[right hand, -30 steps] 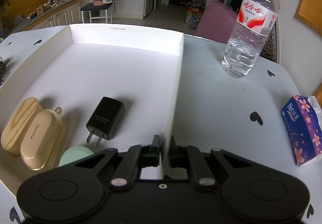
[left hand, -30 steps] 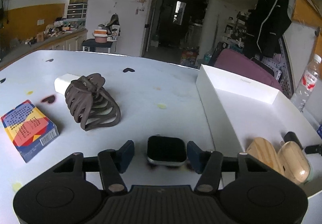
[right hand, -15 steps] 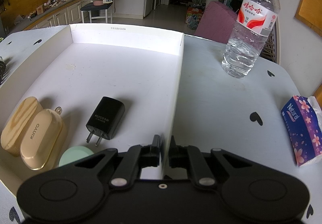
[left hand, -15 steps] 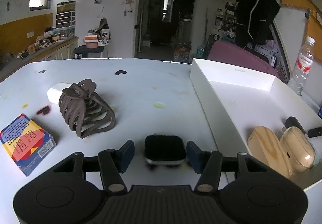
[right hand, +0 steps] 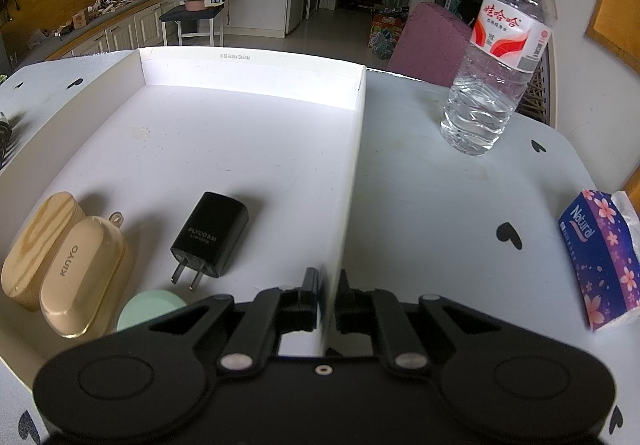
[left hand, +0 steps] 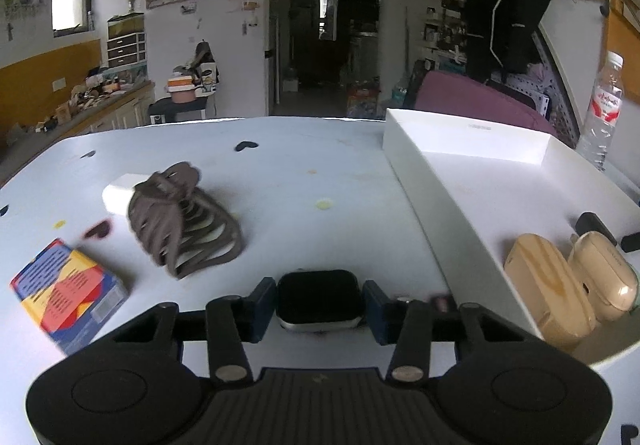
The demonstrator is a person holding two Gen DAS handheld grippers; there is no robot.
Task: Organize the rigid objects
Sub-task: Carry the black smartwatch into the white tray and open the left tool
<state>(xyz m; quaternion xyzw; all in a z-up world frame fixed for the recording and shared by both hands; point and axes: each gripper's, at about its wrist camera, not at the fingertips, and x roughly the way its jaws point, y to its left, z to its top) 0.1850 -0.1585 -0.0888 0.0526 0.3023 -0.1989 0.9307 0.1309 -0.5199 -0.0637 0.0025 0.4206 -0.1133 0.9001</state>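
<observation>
Partly hidden — smartwatch base, between closing left gripper jaws.

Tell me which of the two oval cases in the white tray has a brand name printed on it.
The smooth beige case reads KINYO on its lid; it lies nearer the black charger. The wood-grain case beside it shows no lettering.

Legible markings: "KINYO" on beige case; "FLYCO" on black charger; "Natural" on tissue pack.
</observation>
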